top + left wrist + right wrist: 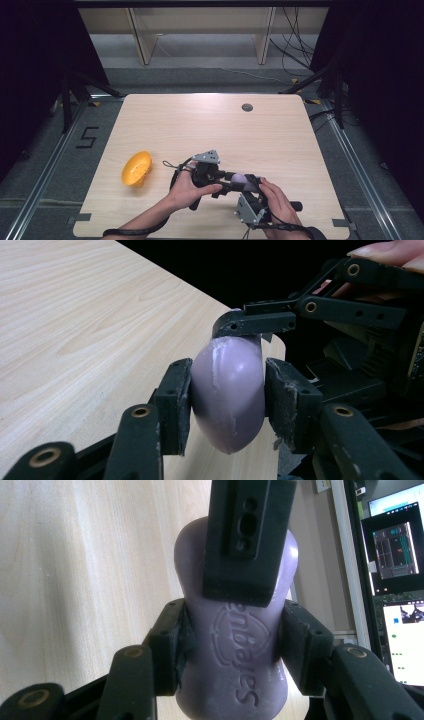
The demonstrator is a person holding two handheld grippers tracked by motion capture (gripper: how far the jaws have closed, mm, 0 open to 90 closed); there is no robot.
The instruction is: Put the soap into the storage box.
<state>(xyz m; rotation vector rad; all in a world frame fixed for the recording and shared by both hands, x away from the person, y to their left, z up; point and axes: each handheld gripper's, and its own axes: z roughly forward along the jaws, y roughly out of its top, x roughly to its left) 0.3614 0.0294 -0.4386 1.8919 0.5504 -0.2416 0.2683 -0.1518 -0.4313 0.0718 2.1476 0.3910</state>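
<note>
A purple bar of soap (239, 178) with raised lettering hangs just above the front of the wooden table (210, 125), between both hands. In the left gripper view, my left gripper (227, 401) is shut on the soap (229, 390), with both pads pressed against its narrow sides. One finger (255, 322) of the right gripper lies across the soap's far end. In the right gripper view, my right gripper (231, 641) is shut on the soap (235, 635) at its waist. There a left gripper finger (245, 535) crosses its upper face. The grippers (234, 179) (248, 186) meet at right angles.
A yellow bowl (136, 168) lies tipped on the table's left front part. A small grey grommet (247, 107) sits near the far edge. Monitors (395, 565) stand past the table's edge in the right gripper view. Dark floor and metal rails surround the table.
</note>
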